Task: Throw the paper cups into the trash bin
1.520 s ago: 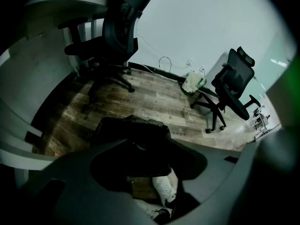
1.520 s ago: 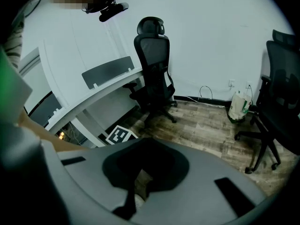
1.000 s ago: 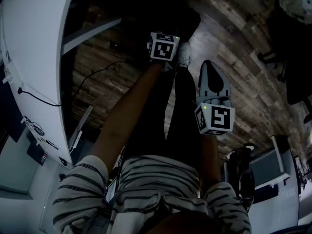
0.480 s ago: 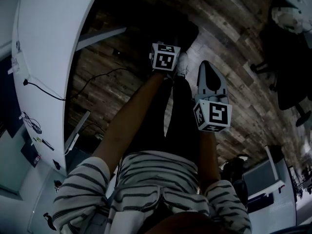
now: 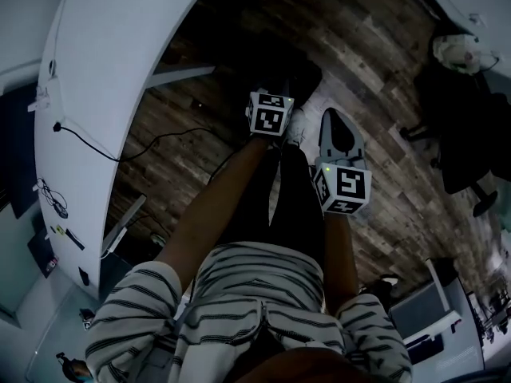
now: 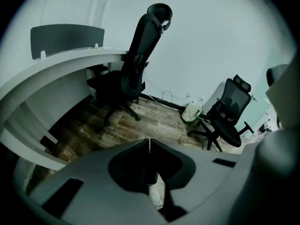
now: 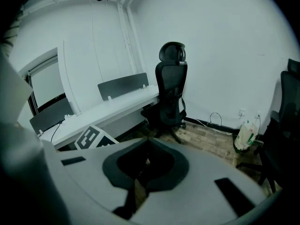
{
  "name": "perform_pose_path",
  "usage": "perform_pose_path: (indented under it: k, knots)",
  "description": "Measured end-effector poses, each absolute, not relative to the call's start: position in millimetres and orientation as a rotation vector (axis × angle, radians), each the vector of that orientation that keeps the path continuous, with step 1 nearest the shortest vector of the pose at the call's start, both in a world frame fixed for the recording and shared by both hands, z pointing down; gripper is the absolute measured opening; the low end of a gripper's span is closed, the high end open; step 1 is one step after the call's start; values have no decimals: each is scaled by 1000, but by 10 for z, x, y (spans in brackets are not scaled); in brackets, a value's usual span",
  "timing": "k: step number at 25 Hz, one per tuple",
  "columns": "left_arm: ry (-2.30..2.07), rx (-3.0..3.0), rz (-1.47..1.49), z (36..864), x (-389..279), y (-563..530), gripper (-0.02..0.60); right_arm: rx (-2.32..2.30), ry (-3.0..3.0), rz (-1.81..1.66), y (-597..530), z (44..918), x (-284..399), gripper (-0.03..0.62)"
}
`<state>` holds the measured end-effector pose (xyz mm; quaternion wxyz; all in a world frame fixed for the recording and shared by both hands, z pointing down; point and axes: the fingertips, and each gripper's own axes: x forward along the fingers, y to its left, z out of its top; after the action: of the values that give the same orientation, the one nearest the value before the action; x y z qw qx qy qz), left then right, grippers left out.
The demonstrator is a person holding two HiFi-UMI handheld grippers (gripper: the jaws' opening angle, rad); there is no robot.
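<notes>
Left gripper [image 6: 149, 140]: jaws just closed tip to tip, empty. Right gripper [image 7: 149, 138]: jaws pressed together, empty. Both over the wooden floor [image 5: 383, 46]. The cups are apparently outside these dim views.

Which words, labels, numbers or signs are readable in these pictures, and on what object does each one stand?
No readable text anywhere.
Left marker cube: black-and-white square pattern only, no letters.
Right marker cube: the same.
White bag by the wall: greenish print, too blurred to read.
</notes>
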<state>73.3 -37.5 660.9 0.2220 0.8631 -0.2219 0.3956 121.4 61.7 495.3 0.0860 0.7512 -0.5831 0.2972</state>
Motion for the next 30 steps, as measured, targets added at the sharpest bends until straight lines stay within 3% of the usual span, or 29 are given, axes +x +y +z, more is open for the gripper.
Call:
perform_pose_path:
  k: [30]
  knots:
    - [-659, 2707, 701, 4246, 394, -521, 25, 2296, -1875, 585, 210, 3551, 1131, 9]
